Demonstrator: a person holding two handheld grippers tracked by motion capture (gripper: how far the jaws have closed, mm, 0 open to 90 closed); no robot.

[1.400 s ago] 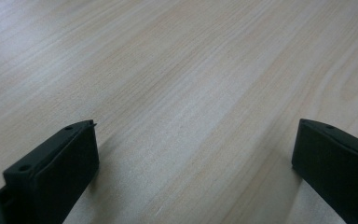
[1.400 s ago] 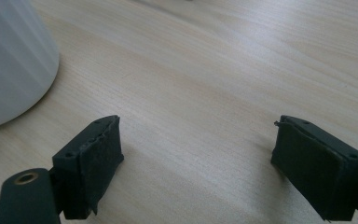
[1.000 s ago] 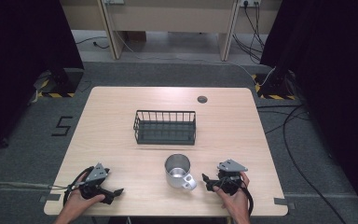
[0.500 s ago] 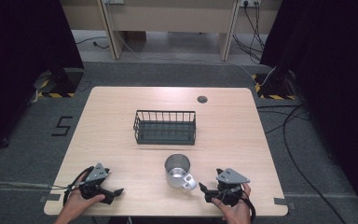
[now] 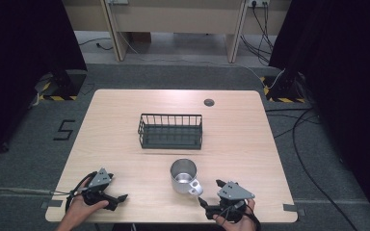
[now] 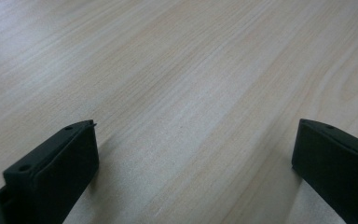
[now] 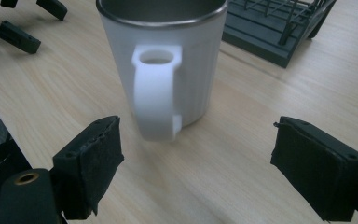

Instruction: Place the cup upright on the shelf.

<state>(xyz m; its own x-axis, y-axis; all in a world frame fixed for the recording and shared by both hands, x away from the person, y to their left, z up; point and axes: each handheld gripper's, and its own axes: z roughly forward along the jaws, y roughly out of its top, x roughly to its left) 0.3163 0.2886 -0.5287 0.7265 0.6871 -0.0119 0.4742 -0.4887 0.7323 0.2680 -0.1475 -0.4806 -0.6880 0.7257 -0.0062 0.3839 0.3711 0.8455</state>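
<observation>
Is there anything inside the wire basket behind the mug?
The basket looks empty: its dark floor shows through the wires from above. Beyond the mug, the right gripper view catches one corner; the rest is cut off.

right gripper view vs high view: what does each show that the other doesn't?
Right gripper view alone: the mug up close, its white handle facing the camera just ahead of the right gripper, whose open jaws hold nothing.
High view alone: the whole table with its round hole, the floor, cables, and both of the person's hands.
Both: mug, wire basket, left gripper, wood tabletop.
</observation>
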